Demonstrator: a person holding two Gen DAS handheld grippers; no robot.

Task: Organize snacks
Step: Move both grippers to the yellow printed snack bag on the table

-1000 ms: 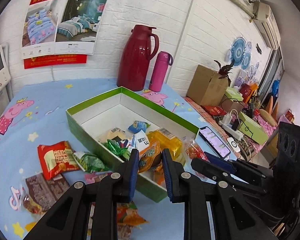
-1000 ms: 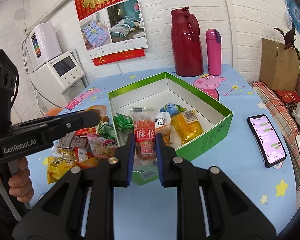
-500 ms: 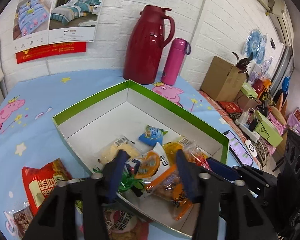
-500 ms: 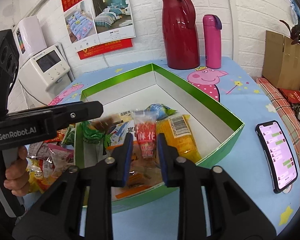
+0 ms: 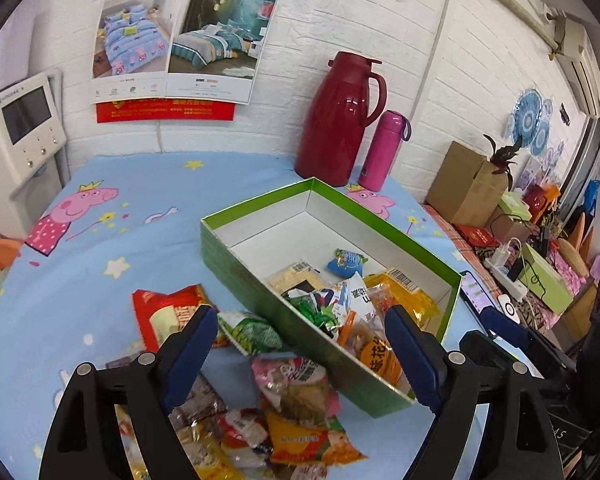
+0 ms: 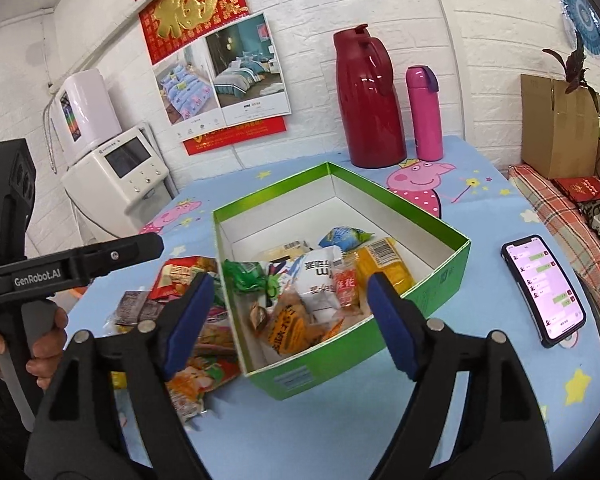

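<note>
My left claw [image 5: 300, 344] is spread wide and holds nothing; its blue-padded fingers [image 5: 190, 348] hang above the loose heap of crinkly snack packets [image 5: 284, 412] on the near left of the surface. My right claw [image 6: 290, 320] is spread just as wide and also empty, poised over the near end of the green-walled, white-lined cardboard box [image 6: 440, 280].

Inside that box, at its near end, lie an orange packet with dark lettering [image 6: 290, 328], a white pouch [image 6: 320, 280], a slim red-labelled clear packet [image 6: 346, 286], a yellow bag with a barcode [image 6: 384, 264], a green wrapper [image 6: 246, 276] and a small blue sachet [image 6: 342, 237]. The far half of the box is bare.

Left of the box a red-and-cream bag [image 5: 164, 312] lies flat on the blue cartoon-pig cloth [image 5: 100, 248]. To the right a black smartphone [image 6: 544, 288] lies with its screen lit. At the far edge, against the wall, a dark red jug-shaped thermos [image 6: 368, 100] stands just beside a slim pink flask [image 6: 424, 114].
</note>
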